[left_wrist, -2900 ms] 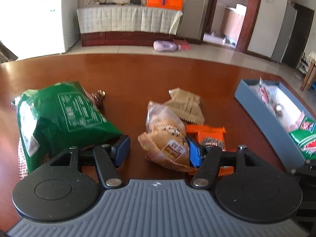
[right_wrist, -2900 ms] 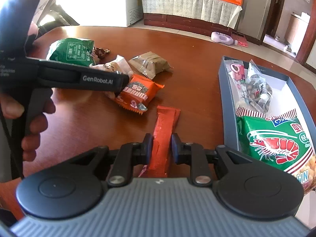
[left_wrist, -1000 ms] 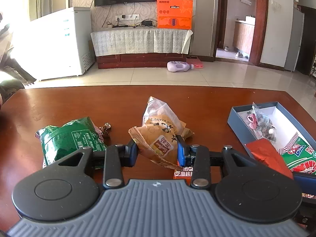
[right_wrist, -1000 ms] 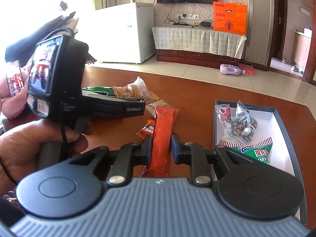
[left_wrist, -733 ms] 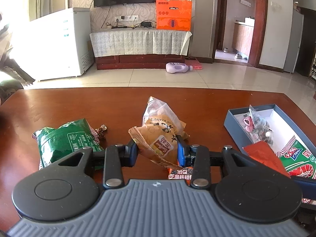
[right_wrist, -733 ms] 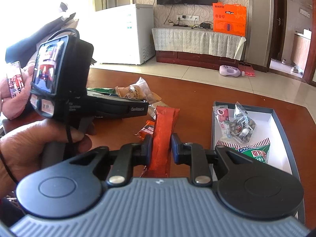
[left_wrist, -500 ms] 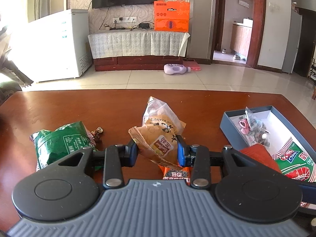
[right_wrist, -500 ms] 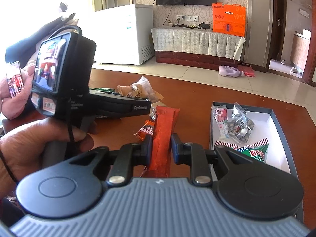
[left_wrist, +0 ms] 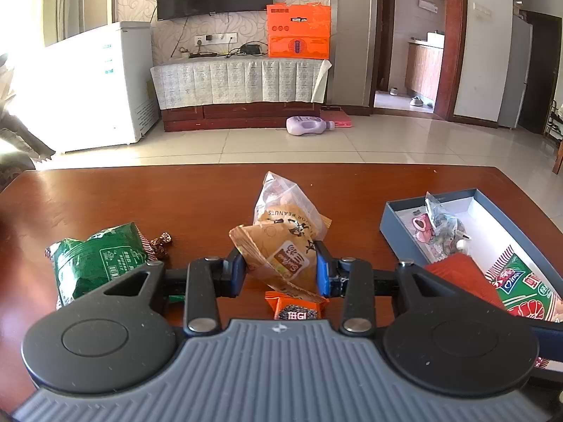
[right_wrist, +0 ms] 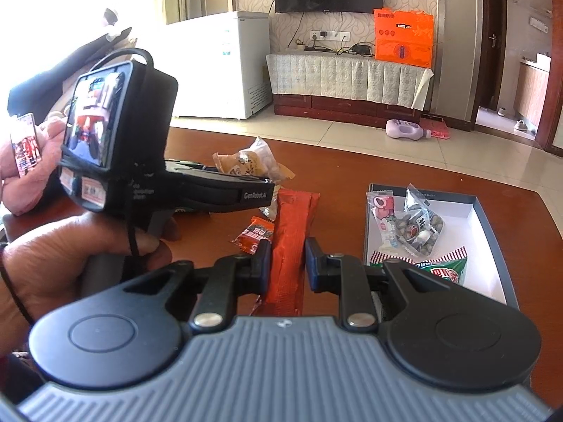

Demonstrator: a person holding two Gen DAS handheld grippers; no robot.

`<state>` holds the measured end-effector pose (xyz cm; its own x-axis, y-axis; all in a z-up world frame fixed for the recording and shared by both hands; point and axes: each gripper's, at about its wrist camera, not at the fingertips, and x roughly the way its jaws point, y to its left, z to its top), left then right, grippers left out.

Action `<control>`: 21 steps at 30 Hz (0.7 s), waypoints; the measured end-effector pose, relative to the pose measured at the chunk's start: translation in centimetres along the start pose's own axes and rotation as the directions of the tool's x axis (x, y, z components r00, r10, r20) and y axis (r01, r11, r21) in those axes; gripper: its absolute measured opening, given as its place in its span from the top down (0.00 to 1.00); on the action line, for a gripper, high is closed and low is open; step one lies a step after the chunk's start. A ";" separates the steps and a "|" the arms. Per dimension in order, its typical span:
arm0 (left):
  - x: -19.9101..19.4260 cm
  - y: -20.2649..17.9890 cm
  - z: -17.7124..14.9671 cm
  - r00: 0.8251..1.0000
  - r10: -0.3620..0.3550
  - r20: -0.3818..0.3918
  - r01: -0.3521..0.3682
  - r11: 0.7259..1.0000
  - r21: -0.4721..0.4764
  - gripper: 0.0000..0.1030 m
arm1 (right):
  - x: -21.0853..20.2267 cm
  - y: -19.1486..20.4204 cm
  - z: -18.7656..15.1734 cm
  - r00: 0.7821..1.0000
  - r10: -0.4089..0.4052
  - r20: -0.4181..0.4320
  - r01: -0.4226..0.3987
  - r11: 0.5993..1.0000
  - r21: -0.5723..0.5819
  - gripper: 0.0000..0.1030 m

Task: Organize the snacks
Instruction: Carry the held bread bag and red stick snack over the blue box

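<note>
Box (right_wrist: 492, 225) holds candy packets (right_wrist: 418, 227) and green shrimp-chip bag (right_wrist: 443, 270).

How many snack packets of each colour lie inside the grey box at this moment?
Pink: 1 (candy packet)
Clear: 1 (bag of wrapped sweets)
Green: 1 (shrimp chips bag)
Total: 3 in the grey box. The red packet, gripped by the right gripper, is not counted.
</note>
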<state>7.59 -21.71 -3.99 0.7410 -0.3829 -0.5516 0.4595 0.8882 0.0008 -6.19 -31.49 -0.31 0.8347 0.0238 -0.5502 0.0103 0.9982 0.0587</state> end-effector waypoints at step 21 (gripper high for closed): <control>0.3 -2.1 0.3 1.000 -0.031 0.000 0.031 0.999 0.009 0.57 | -0.6 -0.2 0.0 1.000 -0.027 0.009 0.027 1.000 0.010 0.77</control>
<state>6.99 -23.78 -3.90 0.7266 -0.4102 -0.5512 0.4865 0.8736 -0.0089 -6.68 -31.67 0.00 0.8390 -0.0035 -0.5442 0.0383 0.9979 0.0526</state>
